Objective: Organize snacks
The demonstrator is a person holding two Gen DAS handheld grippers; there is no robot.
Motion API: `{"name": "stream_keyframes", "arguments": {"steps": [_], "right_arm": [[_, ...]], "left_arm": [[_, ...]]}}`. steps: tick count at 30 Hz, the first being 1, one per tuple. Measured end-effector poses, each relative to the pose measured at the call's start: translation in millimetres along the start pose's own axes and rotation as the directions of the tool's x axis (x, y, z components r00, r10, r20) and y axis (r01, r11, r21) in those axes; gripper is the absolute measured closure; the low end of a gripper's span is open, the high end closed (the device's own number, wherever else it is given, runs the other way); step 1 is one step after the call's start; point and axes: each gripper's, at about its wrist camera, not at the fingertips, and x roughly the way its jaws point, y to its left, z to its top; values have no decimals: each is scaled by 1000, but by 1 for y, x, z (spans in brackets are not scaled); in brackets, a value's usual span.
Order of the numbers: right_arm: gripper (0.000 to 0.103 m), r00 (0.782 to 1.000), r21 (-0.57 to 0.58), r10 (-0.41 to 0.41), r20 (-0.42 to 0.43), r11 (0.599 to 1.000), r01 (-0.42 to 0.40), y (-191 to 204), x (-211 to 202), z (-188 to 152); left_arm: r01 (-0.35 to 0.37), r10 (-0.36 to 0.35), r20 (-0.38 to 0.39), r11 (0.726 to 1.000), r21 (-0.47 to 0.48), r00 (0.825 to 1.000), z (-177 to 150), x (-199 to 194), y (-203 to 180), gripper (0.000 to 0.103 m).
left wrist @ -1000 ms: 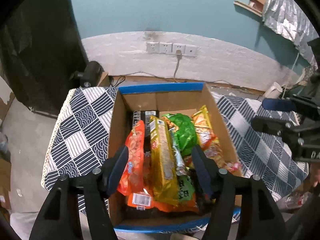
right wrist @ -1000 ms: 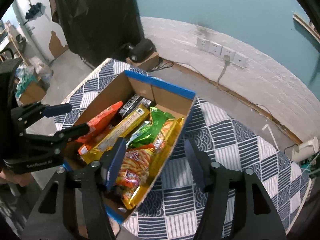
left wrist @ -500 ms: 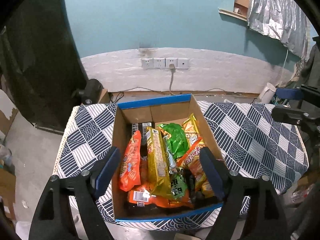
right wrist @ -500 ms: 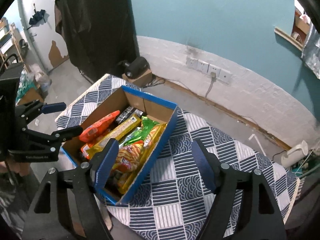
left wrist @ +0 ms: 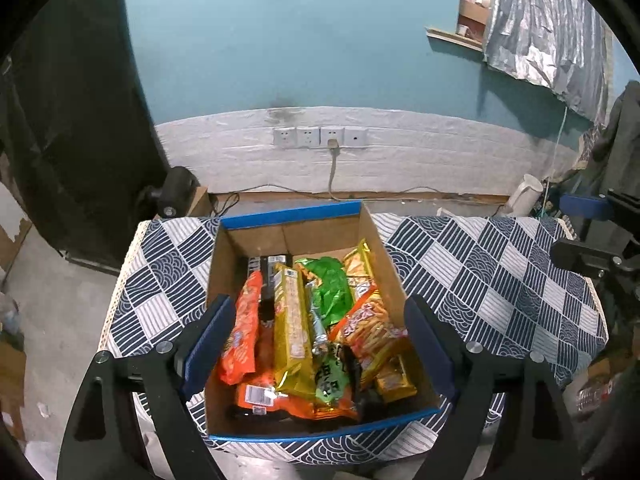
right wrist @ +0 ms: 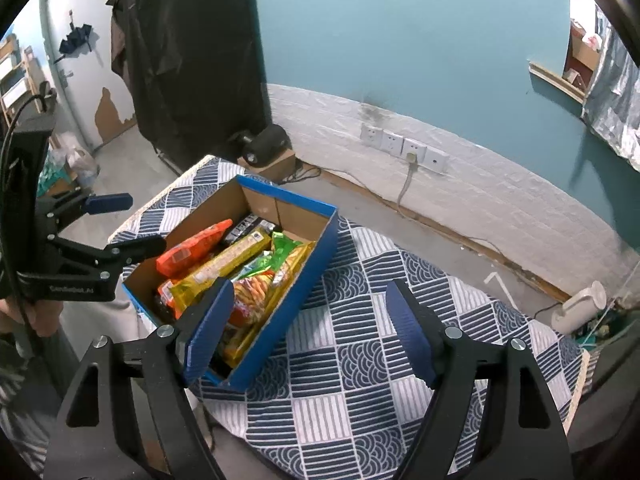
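Now well back from the patterned tablecloth (right wrist: 360, 364), both handheld grippers have lifted clear of the blue-rimmed cardboard box (left wrist: 286, 214), which looked far larger in both wrist views a second ago. The box sits at the table's near left end in the right wrist view, packed with snacks standing in rows: an orange packet (left wrist: 242, 336) at left, a long yellow biscuit pack (left wrist: 294, 332) beside it, a green bag (left wrist: 330, 292) toward the far wall, and a pack of stick crackers (left wrist: 370, 330) at right. The left gripper (left wrist: 318, 354) hangs above the box, released and holding nothing, its jaws spread much wider than a second ago. The right gripper (right wrist: 310, 330) is opening too, nothing between its jaws, over box edge and cloth. No loose snack shows on the cloth, so the sorting appears finished or nearly so.
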Motion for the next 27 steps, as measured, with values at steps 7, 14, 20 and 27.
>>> {"name": "stream_keyframes", "arguments": {"steps": [7,14,20,27], "right_arm": [[25,1000,12,-2,-2,1000,2,-9,-1,-5],[25,1000,38,1,-9,999,-1,-18,3,-7],[25,1000,38,-1,-12,999,2,-18,4,-8],[25,1000,36,-2,-15,999,3,-18,4,-10]], "left_arm": [[-15,15,13,999,39,1000,4,0,-14,16],[-19,19,5,997,79,1000,4,4,-25,15],[-21,20,11,996,92,1000,5,2,-29,15],[-25,25,10,995,95,1000,4,1,-29,15]]}}
